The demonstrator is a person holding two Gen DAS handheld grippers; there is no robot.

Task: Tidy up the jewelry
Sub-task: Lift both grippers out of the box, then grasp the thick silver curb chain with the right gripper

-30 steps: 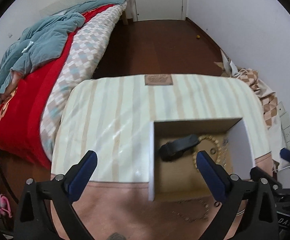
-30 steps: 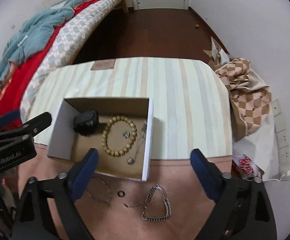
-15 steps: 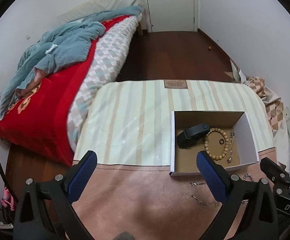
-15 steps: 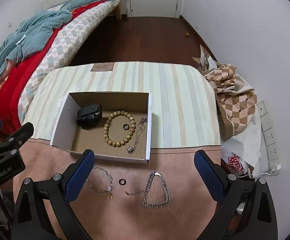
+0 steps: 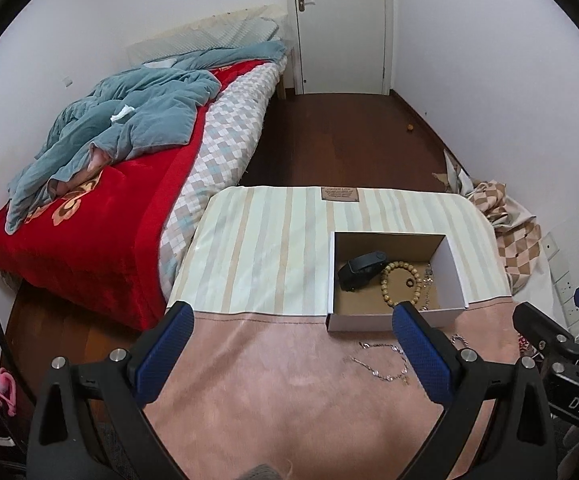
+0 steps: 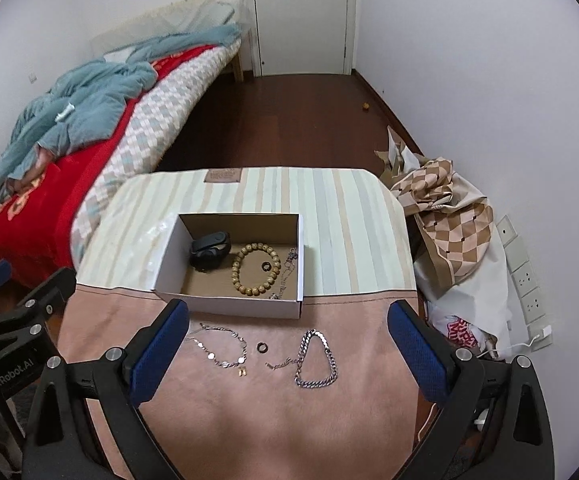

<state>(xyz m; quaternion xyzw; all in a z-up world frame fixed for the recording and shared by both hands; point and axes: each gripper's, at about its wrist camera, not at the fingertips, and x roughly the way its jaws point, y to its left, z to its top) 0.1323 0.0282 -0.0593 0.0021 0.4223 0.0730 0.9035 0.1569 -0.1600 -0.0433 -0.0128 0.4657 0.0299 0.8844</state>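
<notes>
Both fingers (image 5: 421, 356) (image 6: 157, 354) spread wide, holding nothing, touching nothing.

Both wrist cameras look forward and down from above the near edge of a cloth-covered table (image 5: 273, 248), facing the door (image 6: 301, 16) at the room's far end. The left view sits over the table's left part, with the box (image 5: 393, 318) right of centre. The right view hangs nearly square behind the box (image 6: 229, 304), with loose chains (image 6: 315, 360) just below it. Both share the box, the table, the bed (image 5: 101, 220) and the door, and each catches the other gripper at its edge.
</notes>
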